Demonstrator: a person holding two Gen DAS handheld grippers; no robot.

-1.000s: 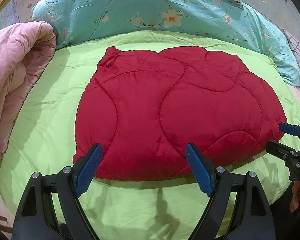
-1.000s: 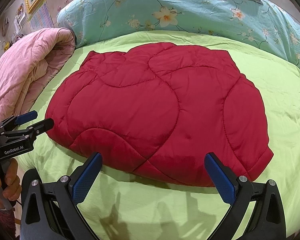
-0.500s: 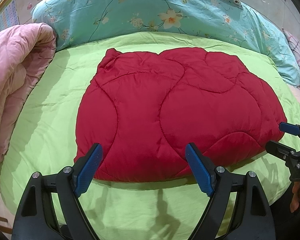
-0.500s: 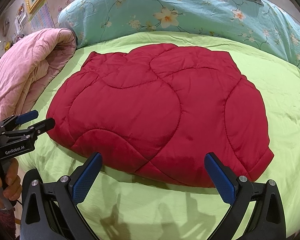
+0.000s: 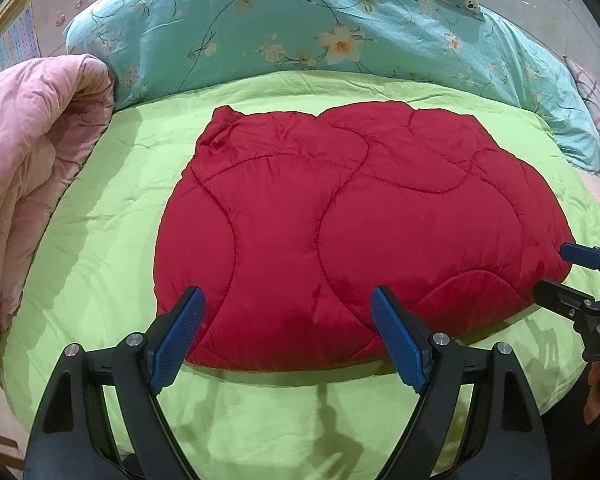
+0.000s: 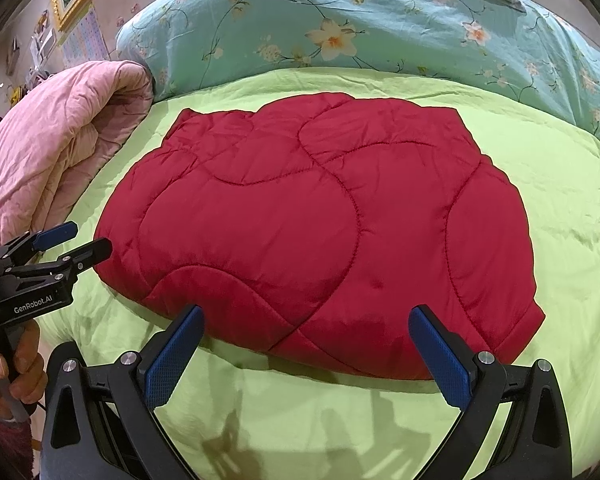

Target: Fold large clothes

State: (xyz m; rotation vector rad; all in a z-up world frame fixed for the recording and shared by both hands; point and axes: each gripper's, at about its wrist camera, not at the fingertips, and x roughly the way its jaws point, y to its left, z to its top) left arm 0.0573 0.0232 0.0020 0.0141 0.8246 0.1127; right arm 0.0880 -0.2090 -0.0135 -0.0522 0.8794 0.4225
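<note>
Leftmost, a pink quilt point(image 5: 32, 184) lies bunched along the edge of the bed, and a blue flowered duvet point(image 5: 284, 24) is heaped across the far side. Between them, on the green sheet point(image 5: 100, 248), lies the red padded garment point(image 5: 340, 232), spread flat and already looking folded into a compact, rounded shape, its near hem facing both tools.

Next, the left tongs point(image 5: 288, 336) hang just above the hem's left half, spread wide and empty. Further right, the right tongs point(image 6: 306, 356) hover the same way over the hem's right half, also wide and holding nothing. Each tool shows at the edge of the other's view, so they sit near one another, side by side.

Judging from this, the step in hand is taking hold of the near hem for another fold away from the person. To do it well, each pair should come down onto a corner of the hem rather than its middle, bite through every padded layer without catching the sheet beneath, and close at the same time. The filling is thick and slippery-looking, so a shallow pinch may slide off; a deeper bite seems safer. Lifting both corners level should keep the fold line straight.
</note>
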